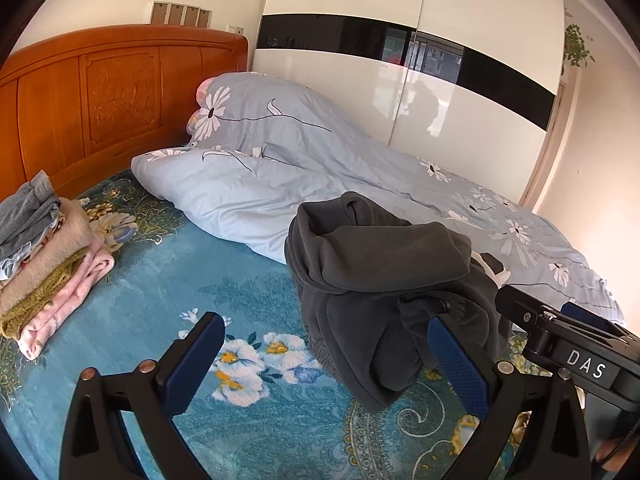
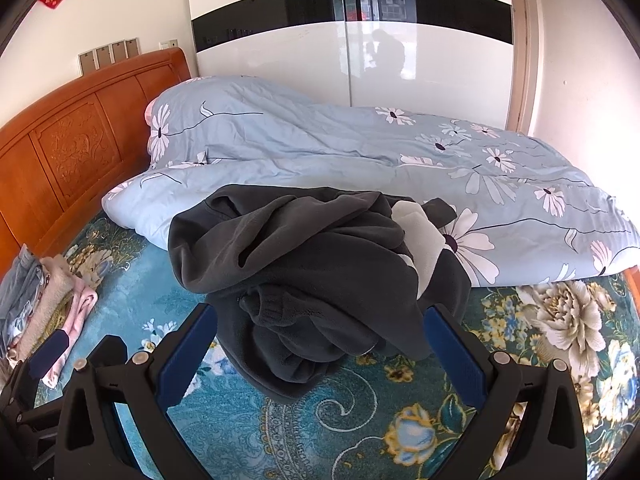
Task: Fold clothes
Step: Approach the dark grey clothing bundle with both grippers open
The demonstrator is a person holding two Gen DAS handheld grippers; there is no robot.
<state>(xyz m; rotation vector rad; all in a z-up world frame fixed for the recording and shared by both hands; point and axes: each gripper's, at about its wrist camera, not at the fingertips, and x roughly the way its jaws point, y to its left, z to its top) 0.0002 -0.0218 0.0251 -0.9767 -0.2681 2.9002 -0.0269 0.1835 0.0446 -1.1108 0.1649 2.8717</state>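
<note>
2 tools held wide over a crumpled dark sweatshirt on a bed.

The dark grey sweatshirt [image 2: 320, 272] lies bunched in a heap on the teal floral bedspread [image 2: 312, 432], its far edge resting against the pale blue flowered duvet [image 2: 440, 152] that fills the far side of the bed. The left tool [image 1: 324, 364] is released, its blue-padded jaws spread with nothing between them, the sweatshirt just beside its right jaw. The right tool [image 2: 320, 352] is also released, jaws apart on either side of the garment's near edge without pinching it. A stack of folded clothes [image 1: 48, 256] sits well apart on the left, near the carved wooden headboard [image 1: 100, 96]. A glossy white wardrobe [image 2: 360, 60] with a black band stands behind the bed.
</note>
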